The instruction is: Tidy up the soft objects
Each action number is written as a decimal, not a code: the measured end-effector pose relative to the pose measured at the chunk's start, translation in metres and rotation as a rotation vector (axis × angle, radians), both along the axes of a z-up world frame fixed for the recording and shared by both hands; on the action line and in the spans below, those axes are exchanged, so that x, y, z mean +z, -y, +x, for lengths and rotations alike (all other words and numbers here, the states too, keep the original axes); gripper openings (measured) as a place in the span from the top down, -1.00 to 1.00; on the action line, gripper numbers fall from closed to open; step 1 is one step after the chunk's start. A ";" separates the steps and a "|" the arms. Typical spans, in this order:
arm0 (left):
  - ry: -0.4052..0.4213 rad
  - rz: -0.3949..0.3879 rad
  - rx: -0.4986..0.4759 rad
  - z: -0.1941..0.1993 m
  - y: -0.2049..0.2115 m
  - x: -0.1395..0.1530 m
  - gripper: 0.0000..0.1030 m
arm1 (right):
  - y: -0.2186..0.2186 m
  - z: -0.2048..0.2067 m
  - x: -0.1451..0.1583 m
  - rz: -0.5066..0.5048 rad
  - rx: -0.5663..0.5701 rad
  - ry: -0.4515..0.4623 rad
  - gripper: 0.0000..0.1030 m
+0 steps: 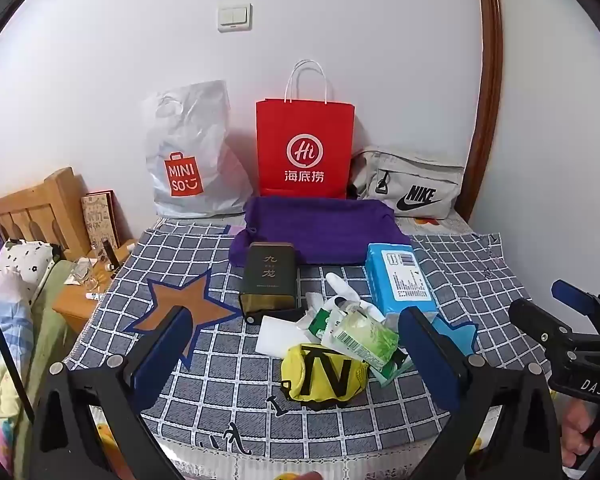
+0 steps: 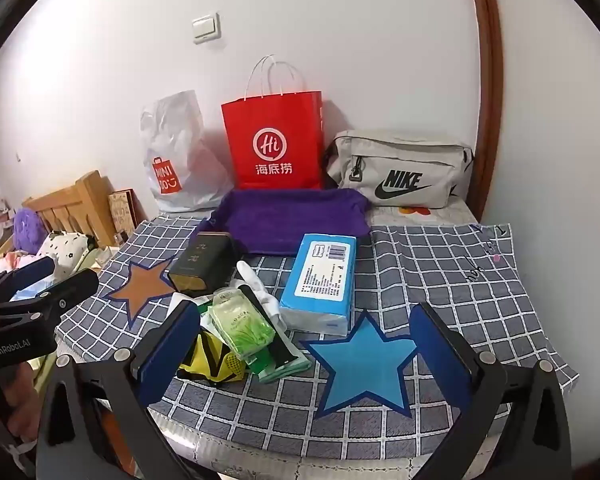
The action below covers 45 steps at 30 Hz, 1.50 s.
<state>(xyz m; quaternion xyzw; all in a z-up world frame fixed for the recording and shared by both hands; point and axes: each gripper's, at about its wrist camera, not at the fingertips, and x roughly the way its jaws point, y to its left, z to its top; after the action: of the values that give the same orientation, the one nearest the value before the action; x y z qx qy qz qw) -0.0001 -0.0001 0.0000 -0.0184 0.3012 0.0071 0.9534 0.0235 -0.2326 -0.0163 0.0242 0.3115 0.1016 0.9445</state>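
A pile of small items lies mid-table on the checked cloth [image 1: 228, 392]: a yellow pouch [image 1: 324, 372] with black markings, a green wipes pack [image 1: 364, 332], a white glove [image 1: 344, 284], a blue tissue pack [image 1: 400, 276] and a dark tin [image 1: 270, 276]. A folded purple towel [image 1: 320, 228] lies behind them. My left gripper [image 1: 296, 314] hangs open over the pile, touching nothing. My right gripper [image 2: 304, 312] is open and empty above a blue star patch [image 2: 360, 360], with the tissue pack [image 2: 324, 280] and wipes pack [image 2: 242, 320] just beyond it.
Against the wall stand a white Miniso plastic bag [image 1: 188, 152], a red paper bag [image 1: 304, 148] and a grey Nike bag [image 1: 412, 184]. A brown star patch [image 1: 180, 308] is on the cloth at left. A wooden headboard [image 1: 40, 204] and a cluttered nightstand lie beyond the table's left edge.
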 end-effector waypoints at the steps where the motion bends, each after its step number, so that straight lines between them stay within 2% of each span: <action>1: 0.000 0.003 -0.001 0.000 0.000 0.000 -1.00 | -0.001 0.000 0.000 0.002 0.002 0.000 -1.00; 2: 0.022 -0.028 -0.001 -0.001 -0.001 0.000 -1.00 | -0.001 -0.001 0.000 0.002 0.006 0.001 -1.00; 7: 0.019 -0.028 0.003 -0.005 -0.006 0.004 -1.00 | 0.005 -0.005 0.003 0.004 0.011 0.003 -1.00; 16: 0.008 -0.002 0.004 -0.004 0.001 0.008 -1.00 | 0.003 -0.007 0.003 -0.006 0.004 -0.002 -1.00; 45: 0.016 0.001 0.002 -0.008 0.002 0.011 -1.00 | 0.000 -0.014 0.007 -0.006 0.013 0.012 -1.00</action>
<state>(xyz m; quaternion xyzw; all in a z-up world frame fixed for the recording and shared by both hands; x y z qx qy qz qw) -0.0082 -0.0023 0.0107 -0.0183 0.2933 0.0079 0.9558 0.0098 -0.2326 -0.0097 0.0186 0.3065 0.1067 0.9457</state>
